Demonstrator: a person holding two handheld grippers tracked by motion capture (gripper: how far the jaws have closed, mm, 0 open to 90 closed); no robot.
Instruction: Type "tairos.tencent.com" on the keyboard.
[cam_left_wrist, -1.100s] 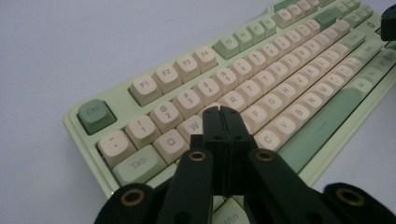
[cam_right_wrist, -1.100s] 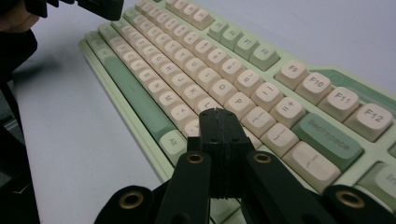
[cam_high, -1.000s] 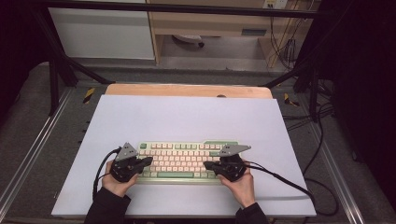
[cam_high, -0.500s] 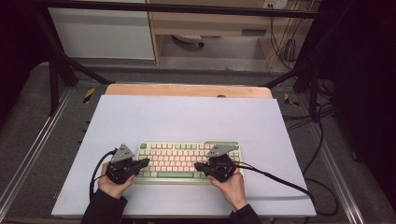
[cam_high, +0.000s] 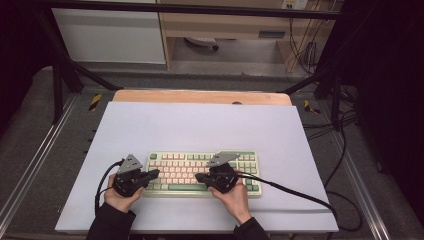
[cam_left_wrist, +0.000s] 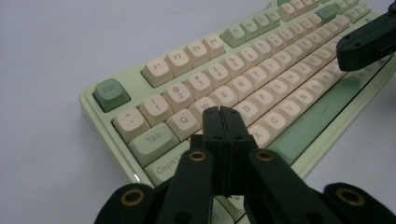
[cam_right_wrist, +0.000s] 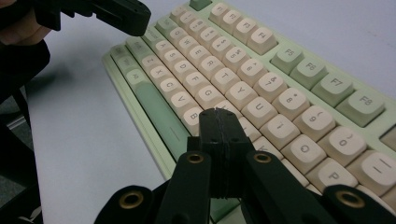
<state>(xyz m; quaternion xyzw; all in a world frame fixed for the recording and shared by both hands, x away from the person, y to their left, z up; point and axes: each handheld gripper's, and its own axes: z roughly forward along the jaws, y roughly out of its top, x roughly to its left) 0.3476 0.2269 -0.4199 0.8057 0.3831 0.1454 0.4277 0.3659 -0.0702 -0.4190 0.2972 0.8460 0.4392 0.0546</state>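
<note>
Left hand-held gripper: jaws pressed together, empty, tip over keyboard's left end near A/S keys. Right hand-held gripper: jaws pressed together, empty, tip over middle letter keys. Keyboard lies flat on white table, near front edge.

Lab or test-rig room, not home. White sheet-covered bench on wooden top, black metal frame bars beyond left claw and right claw. Grey carpet floor outward of left claw, yellow-black hazard tape marks further out. Loose cables hang far beyond right claw. Pale cabinet and wooden desk well behind bench
</note>
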